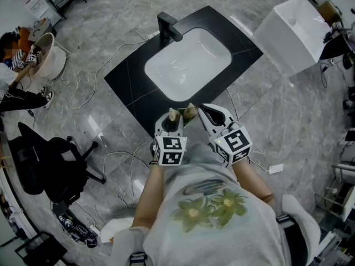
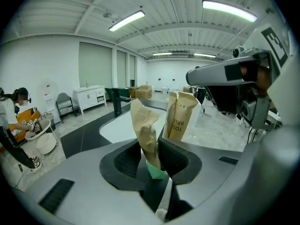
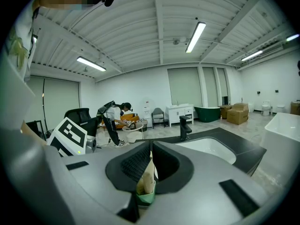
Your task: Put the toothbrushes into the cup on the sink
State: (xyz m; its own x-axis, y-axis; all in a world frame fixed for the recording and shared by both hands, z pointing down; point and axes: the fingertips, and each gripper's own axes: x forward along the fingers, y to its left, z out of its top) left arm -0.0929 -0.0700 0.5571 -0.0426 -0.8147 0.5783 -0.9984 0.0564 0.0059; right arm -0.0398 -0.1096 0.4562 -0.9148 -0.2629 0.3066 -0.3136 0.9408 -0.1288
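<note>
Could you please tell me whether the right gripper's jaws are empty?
No, the right gripper is shut on a paper-wrapped toothbrush.

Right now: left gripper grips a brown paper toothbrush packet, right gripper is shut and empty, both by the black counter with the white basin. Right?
No: the right gripper is not empty. The right gripper view shows its jaws shut on a second brown paper toothbrush packet. The rest stands.

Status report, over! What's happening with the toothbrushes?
Left tool shut on one paper-wrapped toothbrush. Right tool shut on the other wrapped toothbrush. Both by the sink's near edge. No cup in view, nothing in the way.
</note>
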